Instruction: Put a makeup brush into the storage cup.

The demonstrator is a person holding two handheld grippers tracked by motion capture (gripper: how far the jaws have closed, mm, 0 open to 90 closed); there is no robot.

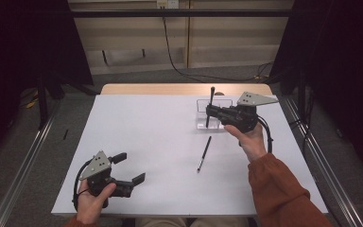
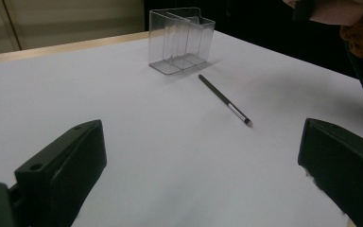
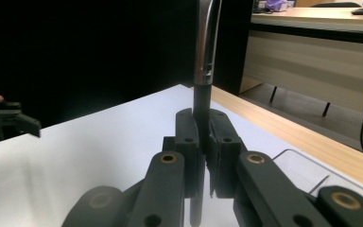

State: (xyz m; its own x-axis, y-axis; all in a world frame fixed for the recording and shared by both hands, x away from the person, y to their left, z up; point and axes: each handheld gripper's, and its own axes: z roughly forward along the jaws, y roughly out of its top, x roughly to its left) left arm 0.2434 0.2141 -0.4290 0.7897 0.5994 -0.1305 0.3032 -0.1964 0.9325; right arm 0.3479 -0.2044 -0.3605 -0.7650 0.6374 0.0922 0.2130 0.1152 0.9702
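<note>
My right gripper (image 1: pixel 209 111) is shut on a dark pen (image 1: pixel 211 101) and holds it upright over a clear divided container (image 1: pixel 201 120) at the table's far right. In the right gripper view the pen (image 3: pixel 205 56) rises between the closed jaws of the right gripper (image 3: pixel 203 127), its silver band above the grip. A second dark pen (image 1: pixel 204 153) lies flat on the white table, in front of the container. My left gripper (image 1: pixel 133 166) rests near the front left edge, open with nothing between its jaws. In the left gripper view, the lying pen (image 2: pixel 224 100) and the container (image 2: pixel 182 40) are ahead of the left gripper (image 2: pixel 203 165).
The white table (image 1: pixel 146 127) has a wooden strip (image 1: pixel 170 89) along its far edge. An orange sleeve (image 1: pixel 283 189) comes in at the lower right. A black cable (image 1: pixel 170 52) hangs down the wall behind. Metal rails (image 1: pixel 23 165) run along both sides of the table.
</note>
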